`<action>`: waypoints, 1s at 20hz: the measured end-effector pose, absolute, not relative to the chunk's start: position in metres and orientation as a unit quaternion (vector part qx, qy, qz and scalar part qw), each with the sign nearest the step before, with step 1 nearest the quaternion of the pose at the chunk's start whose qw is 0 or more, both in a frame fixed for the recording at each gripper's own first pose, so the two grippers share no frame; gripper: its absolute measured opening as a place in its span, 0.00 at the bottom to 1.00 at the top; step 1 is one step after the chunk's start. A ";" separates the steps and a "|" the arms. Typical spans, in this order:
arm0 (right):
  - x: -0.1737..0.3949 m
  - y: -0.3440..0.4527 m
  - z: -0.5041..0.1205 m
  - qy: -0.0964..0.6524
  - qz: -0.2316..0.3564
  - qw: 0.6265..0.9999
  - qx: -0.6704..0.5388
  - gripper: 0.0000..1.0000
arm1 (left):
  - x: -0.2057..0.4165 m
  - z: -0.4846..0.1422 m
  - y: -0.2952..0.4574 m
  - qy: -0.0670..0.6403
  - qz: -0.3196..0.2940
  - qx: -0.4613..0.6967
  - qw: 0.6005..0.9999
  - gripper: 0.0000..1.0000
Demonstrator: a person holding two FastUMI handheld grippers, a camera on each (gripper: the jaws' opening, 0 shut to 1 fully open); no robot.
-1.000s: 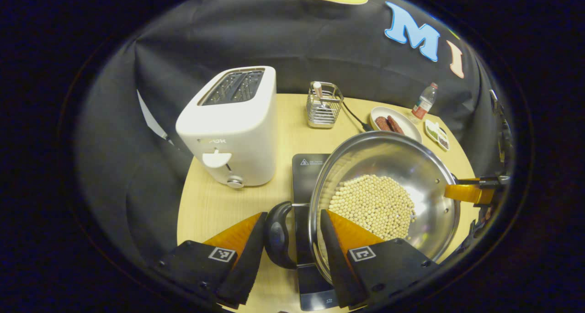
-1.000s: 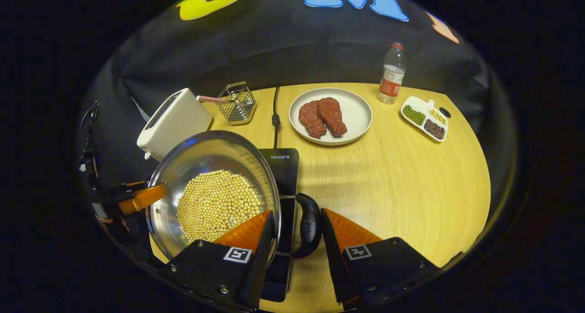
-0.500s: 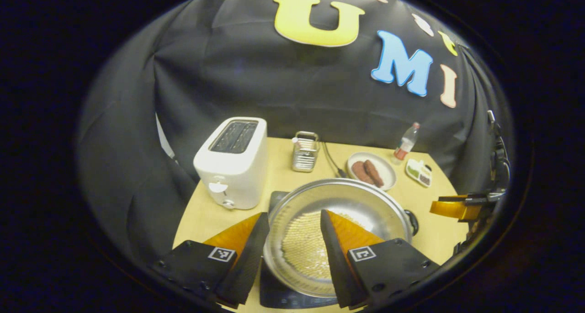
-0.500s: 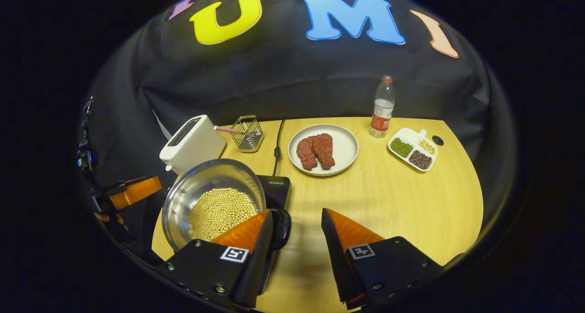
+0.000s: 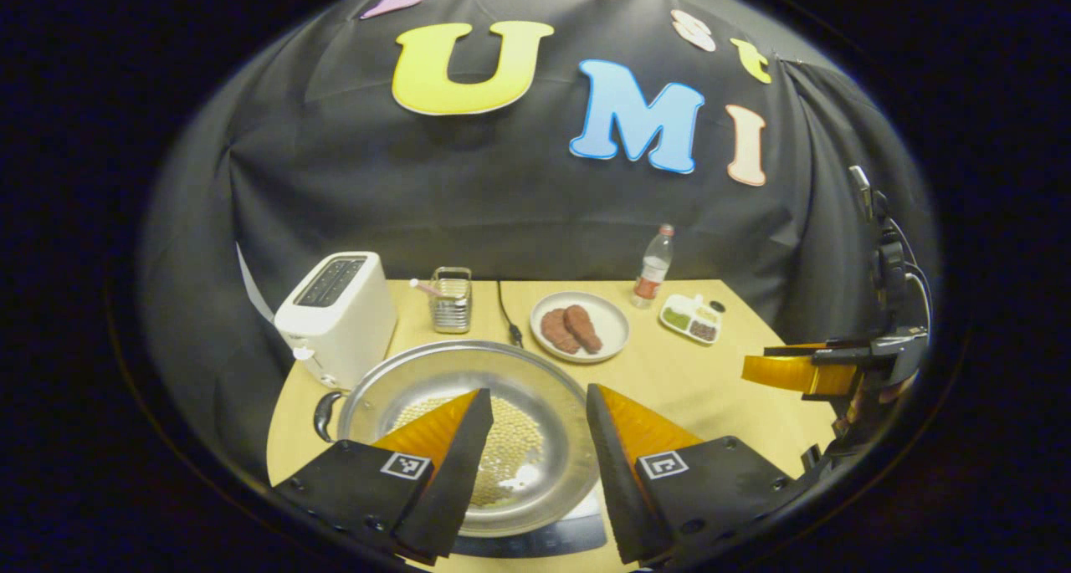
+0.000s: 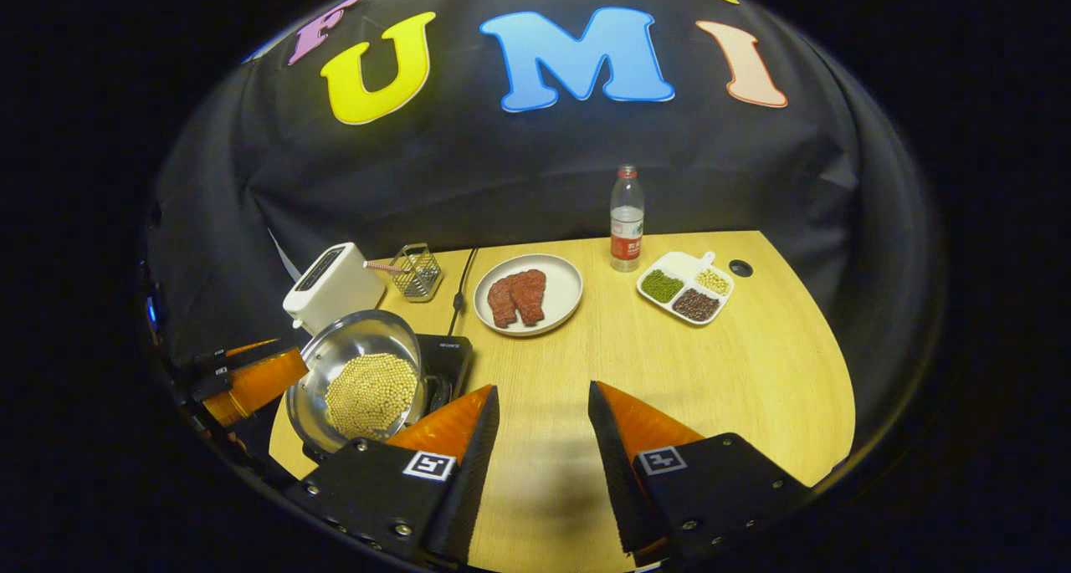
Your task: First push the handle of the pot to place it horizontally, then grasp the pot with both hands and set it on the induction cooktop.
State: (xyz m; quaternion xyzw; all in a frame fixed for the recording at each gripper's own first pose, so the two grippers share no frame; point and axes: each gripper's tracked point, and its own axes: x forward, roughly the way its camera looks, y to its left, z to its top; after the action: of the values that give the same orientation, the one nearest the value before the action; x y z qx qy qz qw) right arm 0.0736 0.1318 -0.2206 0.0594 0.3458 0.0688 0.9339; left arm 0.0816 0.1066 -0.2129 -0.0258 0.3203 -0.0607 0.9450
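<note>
Your pot sits on the cooktop, so the task looks done. Both grippers, left and right, hang released, the pot just ahead of the left.

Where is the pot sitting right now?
In the right gripper view the pot of beans sits on the induction cooktop at the table's left front, just in front of the toaster; both grippers are open and clear of it.

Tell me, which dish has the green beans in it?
The small white divided tray, beside the water bottle. One of its compartments holds green beans; the round plate holds meat, and the pot pale beans.
</note>
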 end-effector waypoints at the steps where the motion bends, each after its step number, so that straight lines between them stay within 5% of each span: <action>1: 0.072 0.122 -0.210 0.333 0.065 0.939 0.059 0.65 | 0.083 -0.201 0.095 0.306 -0.062 -0.026 0.950 0.76; 13: 0.038 0.024 -0.049 0.133 0.040 0.990 0.028 0.65 | 0.051 -0.023 -0.016 0.109 -0.056 -0.033 0.992 0.75; 15: 0.032 0.012 -0.023 0.098 0.033 0.994 0.029 0.67 | 0.046 -0.008 -0.015 0.085 -0.038 -0.016 0.995 0.77; 16: 0.028 0.011 -0.013 0.085 0.040 0.995 0.024 0.67 | 0.041 -0.001 -0.018 0.073 -0.031 -0.008 0.997 0.86; 17: 0.024 0.007 -0.006 0.077 0.041 0.996 0.017 0.84 | 0.041 0.003 -0.019 0.064 -0.023 -0.003 0.998 0.96; 18: 0.023 0.003 -0.006 0.072 0.042 0.996 0.014 0.97 | 0.036 0.006 -0.020 0.061 -0.015 -0.003 0.998 0.95; 20: 0.021 0.001 -0.006 0.070 0.049 0.996 0.013 0.98 | 0.031 0.003 -0.026 0.067 -0.006 -0.009 0.998 0.95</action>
State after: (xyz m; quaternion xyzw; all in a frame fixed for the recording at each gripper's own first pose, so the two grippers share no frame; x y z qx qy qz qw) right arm 0.0210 0.0010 -0.0065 0.0129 0.0696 0.0486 0.9963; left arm 0.0309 -0.0256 0.0028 -0.0094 0.0668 -0.0063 0.9977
